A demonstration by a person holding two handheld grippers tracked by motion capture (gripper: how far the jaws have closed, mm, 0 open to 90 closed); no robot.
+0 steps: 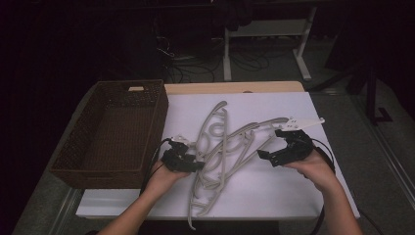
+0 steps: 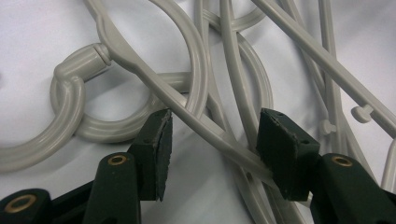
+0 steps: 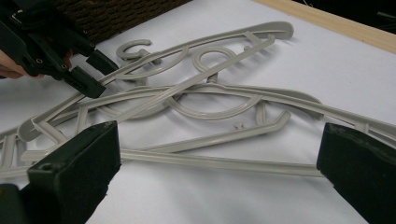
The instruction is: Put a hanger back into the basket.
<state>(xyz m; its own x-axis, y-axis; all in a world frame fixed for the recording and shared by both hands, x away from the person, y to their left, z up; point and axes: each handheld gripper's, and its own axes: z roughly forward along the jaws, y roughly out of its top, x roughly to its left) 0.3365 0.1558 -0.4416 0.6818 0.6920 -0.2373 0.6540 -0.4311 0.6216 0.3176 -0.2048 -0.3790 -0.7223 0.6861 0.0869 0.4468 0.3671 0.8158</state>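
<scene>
Left gripper [image 1: 196, 157]: jaws apart, straddling a hanger arm, not clamped.
Right gripper [image 1: 268, 152]: jaws wide, holding nothing.
Hangers [image 1: 222, 147]: tangled on table [image 1: 293, 196].
Basket [image 1: 78, 166]: empty; likely nothing moved yet.

The tangled pile of grey plastic hangers [image 1: 222, 147] between the 2 sets of fingers appears to hold 3, though overlaps make the count unsure. 1 brown wicker basket [image 1: 147, 127] sits beyond the left fingers. 2 grippers.
</scene>
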